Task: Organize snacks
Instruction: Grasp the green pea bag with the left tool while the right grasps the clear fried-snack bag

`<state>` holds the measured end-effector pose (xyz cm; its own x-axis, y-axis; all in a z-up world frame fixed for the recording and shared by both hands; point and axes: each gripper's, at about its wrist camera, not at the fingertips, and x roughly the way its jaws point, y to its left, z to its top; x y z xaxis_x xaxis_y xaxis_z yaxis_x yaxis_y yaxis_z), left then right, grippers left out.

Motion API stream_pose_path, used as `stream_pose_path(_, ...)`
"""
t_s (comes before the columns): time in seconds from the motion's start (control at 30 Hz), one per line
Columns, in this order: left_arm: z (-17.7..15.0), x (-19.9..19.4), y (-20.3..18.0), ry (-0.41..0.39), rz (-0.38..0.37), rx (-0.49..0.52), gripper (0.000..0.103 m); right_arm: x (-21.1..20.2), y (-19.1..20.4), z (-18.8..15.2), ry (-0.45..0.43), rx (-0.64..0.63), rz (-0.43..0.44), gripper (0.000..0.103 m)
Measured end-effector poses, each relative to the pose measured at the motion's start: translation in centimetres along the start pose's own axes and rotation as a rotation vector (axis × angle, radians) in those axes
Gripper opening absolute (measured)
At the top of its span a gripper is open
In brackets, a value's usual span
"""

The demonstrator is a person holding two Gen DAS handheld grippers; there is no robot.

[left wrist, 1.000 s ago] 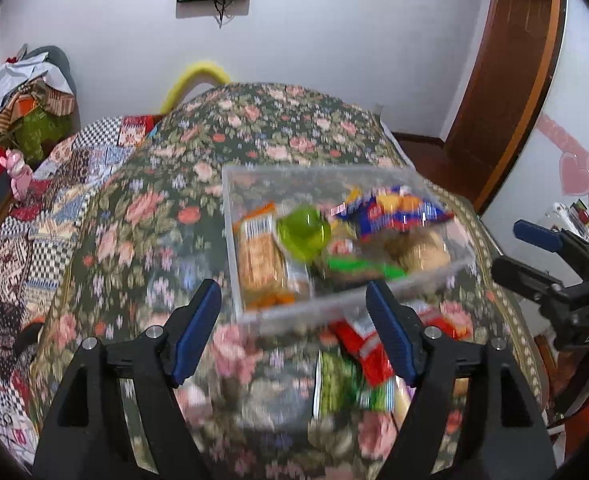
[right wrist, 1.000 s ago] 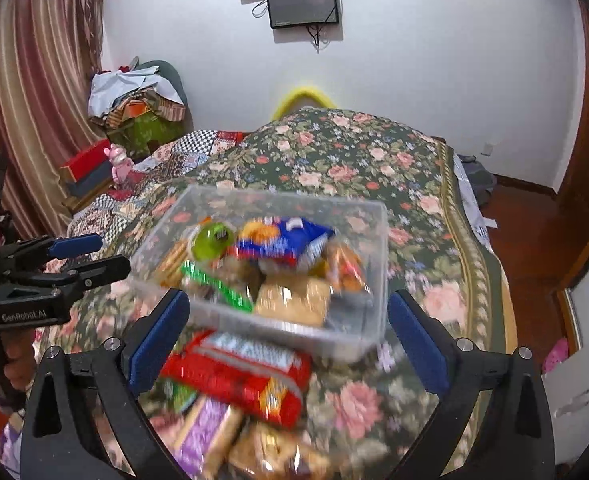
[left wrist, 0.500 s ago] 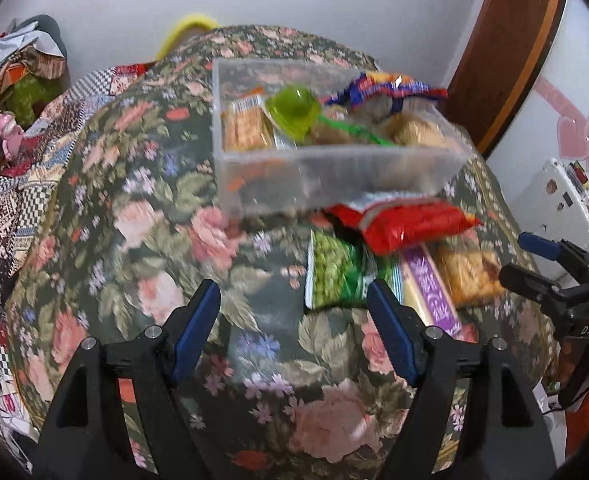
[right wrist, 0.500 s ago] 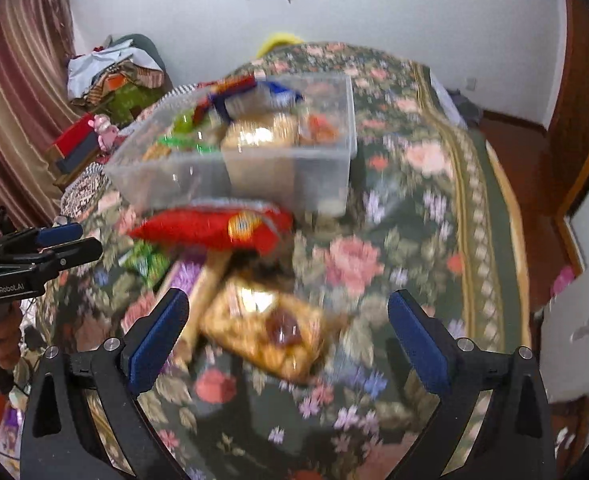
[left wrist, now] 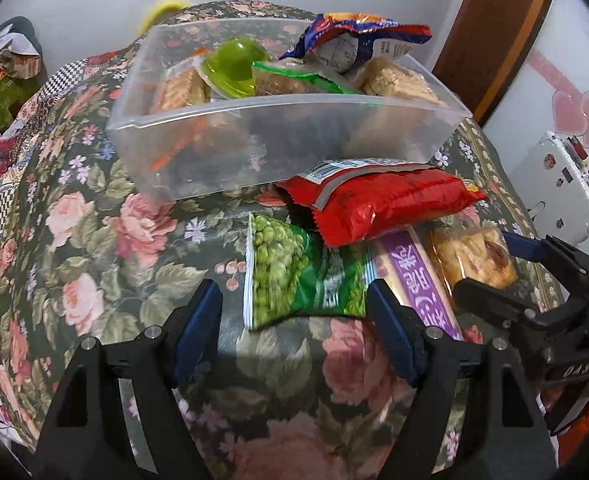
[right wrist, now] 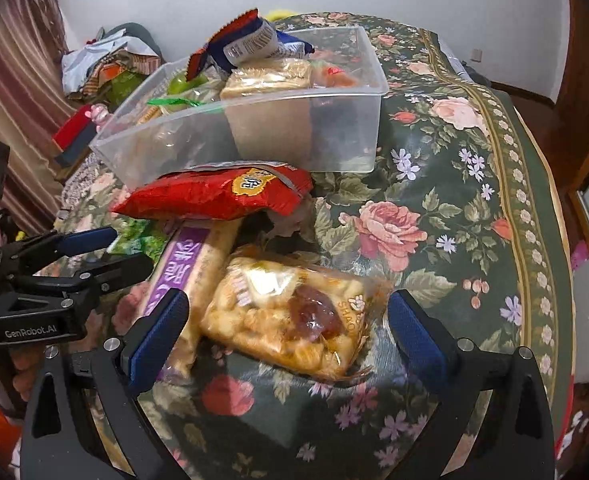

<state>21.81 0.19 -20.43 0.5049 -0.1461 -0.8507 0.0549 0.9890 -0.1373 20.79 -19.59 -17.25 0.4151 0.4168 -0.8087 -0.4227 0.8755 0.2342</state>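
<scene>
A clear plastic bin (left wrist: 278, 136) (right wrist: 262, 128) holds several snacks, among them a green jelly cup (left wrist: 234, 64) and a blue packet (left wrist: 358, 36). In front of it lie a red bag (left wrist: 386, 204) (right wrist: 214, 196), a green pea bag (left wrist: 294, 276), a purple bar (left wrist: 422, 280) (right wrist: 190, 268) and a clear pastry pack (left wrist: 474, 256) (right wrist: 290, 316). My left gripper (left wrist: 296, 316) is open just before the pea bag. My right gripper (right wrist: 290, 336) is open with its fingers either side of the pastry pack.
Everything sits on a floral tablecloth (right wrist: 446, 216) whose edge drops off on the right. Clothes and toys (right wrist: 106, 64) are piled at the left by a curtain. A wooden door (left wrist: 494, 28) stands at the right.
Both grippers have dropped down and moved in close to the loose packets in front of the bin. Both stay open and empty.
</scene>
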Motion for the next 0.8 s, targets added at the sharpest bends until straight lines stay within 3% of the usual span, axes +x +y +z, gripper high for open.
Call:
stream_pose_path(0.13, 0.5, 0.9, 0.1, -0.012, 0.009, -0.019, 0.076, 0.3, -0.7, -0.2, 0.001, 0.023, 0.020, 0.096)
stream_pose_path(0.27, 0.5, 1.3, 0.0, -0.041, 0.015, -0.018, 0.073, 0.1, -1.2, -0.5, -0.018, 0.027, 0.011, 0.083)
stream_pose_path(0.33, 0.3, 1.3, -0.1, -0.052, 0.011, -0.010, 0.057, 0.0, -1.1, -0.7, -0.021, 0.015, 0.000, 0.081)
stream_pose_path(0.43, 0.1, 1.1, 0.1, -0.062, 0.007, -0.018, 0.047, -0.2, -1.0, -0.9, -0.033, 0.000, -0.009, 0.079)
stream_pose_path(0.8, -1.1, -1.8, 1.8, -0.102, 0.025, -0.038, 0.037, -1.4, -1.9, -1.4, -0.055, 0.030, 0.001, 0.076)
